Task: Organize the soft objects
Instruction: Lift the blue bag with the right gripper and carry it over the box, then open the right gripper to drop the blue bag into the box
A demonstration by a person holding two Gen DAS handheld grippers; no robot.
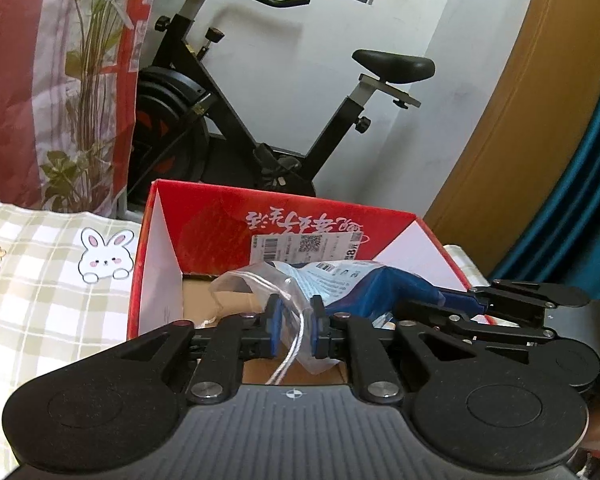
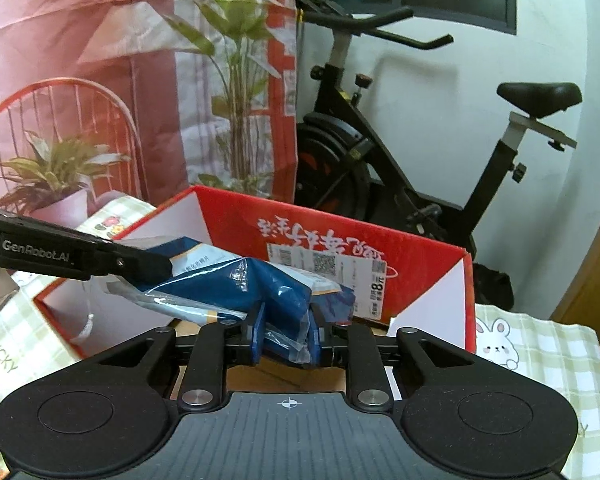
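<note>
An open red cardboard box (image 1: pixel 284 220) stands on a surface covered with a green-checked cloth (image 1: pixel 40 280) printed with white rabbits. The box's far wall carries white brush lettering and a shipping label (image 2: pixel 328 276); its side flaps are white inside and its brown floor shows through at the bottom. Behind the box a black exercise bike (image 1: pixel 260 112) stands against a white wall, and to the left hangs a red-and-white backdrop printed with green plants (image 1: pixel 60 80). A wooden panel and a teal curtain (image 1: pixel 572 208) fill the right edge of the left wrist view. The near red wall of the box rises just below the held item; nothing else lies between the item and the box opening.

The task's thing is a blue-and-white packet in clear plastic wrap (image 2: pixel 236 284), held in the air over the open box, between the two tools. The left gripper (image 1: pixel 295 330) has its jaws nearly together, pinching the clear, crumpled end of the wrap, where a thin white cord (image 1: pixel 296 340) hangs down between the blue pads. The right gripper (image 2: pixel 286 338) also has its jaws drawn close, clamping the blue end of the packet; plastic bulges out between its pads.

The packet's long axis runs roughly level from one gripper to the other, across the box's mouth, sagging slightly in the middle. In the right wrist view the left gripper enters from the left and meets the packet's far end.
</note>
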